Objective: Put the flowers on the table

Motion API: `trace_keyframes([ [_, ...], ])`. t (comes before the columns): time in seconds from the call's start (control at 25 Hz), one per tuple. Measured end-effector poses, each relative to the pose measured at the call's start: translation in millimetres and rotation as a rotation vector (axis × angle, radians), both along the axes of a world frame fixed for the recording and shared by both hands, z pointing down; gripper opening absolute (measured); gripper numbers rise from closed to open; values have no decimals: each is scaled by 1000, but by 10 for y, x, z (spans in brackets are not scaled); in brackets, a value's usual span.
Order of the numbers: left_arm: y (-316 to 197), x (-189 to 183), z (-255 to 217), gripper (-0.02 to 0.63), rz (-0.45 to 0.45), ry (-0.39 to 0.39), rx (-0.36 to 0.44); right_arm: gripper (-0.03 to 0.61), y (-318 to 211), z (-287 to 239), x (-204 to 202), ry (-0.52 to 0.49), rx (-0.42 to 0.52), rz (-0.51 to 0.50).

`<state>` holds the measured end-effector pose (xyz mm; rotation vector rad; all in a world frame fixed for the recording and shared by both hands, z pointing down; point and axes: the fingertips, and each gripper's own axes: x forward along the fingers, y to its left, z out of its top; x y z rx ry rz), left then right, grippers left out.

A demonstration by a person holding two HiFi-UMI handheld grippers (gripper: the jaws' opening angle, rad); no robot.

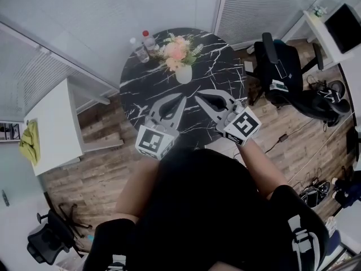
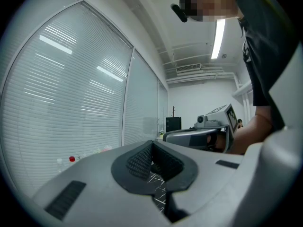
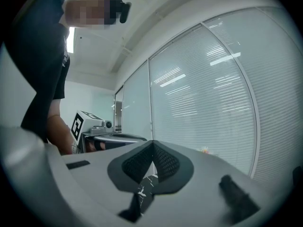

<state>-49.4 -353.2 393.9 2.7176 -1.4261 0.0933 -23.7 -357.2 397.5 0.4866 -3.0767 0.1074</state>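
flowers (image 3: pixel 204 150) tiny, bottles (image 2: pixel 71 160) mostly hidden

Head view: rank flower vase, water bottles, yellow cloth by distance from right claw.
1. Flower vase, just ahead of the right claw.
2. Water bottles, beyond the vase, to its left.
3. Yellow cloth, on the white desk, far left.

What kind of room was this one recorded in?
Most likely an office or small meeting room: white slatted blinds along the walls, a black swivel office chair, and a white desk with a dark screen, near the round black marble-patterned table.
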Motion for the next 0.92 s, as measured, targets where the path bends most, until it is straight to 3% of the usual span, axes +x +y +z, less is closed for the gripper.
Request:
trace_keyframes([
  [0.92, 73, 46, -7, 12, -13, -1, -3, 18, 46, -21, 26, 14, 11, 0],
])
